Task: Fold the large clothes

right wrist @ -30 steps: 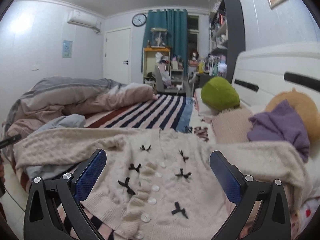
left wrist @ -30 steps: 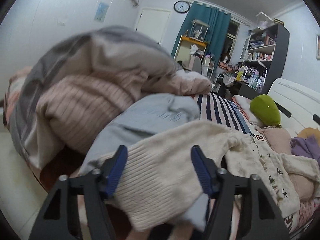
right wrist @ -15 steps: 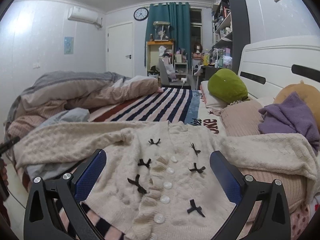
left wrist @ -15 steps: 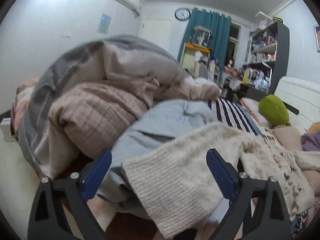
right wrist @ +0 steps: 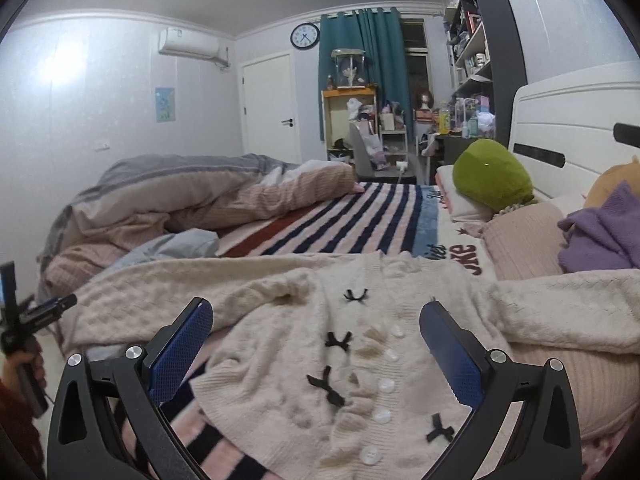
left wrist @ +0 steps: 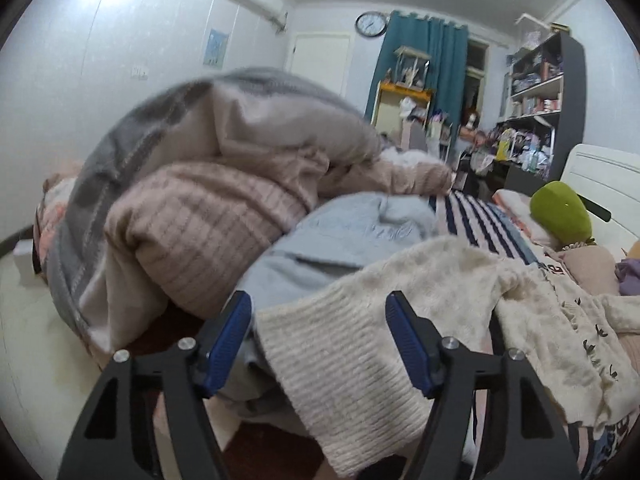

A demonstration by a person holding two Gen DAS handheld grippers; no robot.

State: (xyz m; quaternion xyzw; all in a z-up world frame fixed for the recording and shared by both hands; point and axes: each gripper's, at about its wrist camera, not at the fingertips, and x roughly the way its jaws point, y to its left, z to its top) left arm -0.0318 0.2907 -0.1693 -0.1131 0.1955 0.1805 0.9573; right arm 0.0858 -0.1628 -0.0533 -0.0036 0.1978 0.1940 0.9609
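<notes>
A cream knit cardigan (right wrist: 360, 344) with black bows and white buttons lies spread face up on the striped bed, sleeves out to both sides. My right gripper (right wrist: 316, 356) is open and empty above its lower front. In the left wrist view the cardigan's left sleeve (left wrist: 348, 344) hangs over the bed's edge with its ribbed cuff toward me. My left gripper (left wrist: 320, 344) is open with its blue pads on either side of the cuff, not closed on it.
A heaped grey and pink duvet (left wrist: 208, 184) and a light blue garment (left wrist: 344, 240) lie by the sleeve. A green cushion (right wrist: 492, 180), a pink pillow (right wrist: 524, 240) and a purple knit (right wrist: 600, 232) sit by the white headboard (right wrist: 580, 120). The floor (left wrist: 24, 320) lies left of the bed.
My left gripper has narrowed from its widest opening and moved in around the sleeve cuff. My right gripper has shifted slightly over the cardigan and stays open.
</notes>
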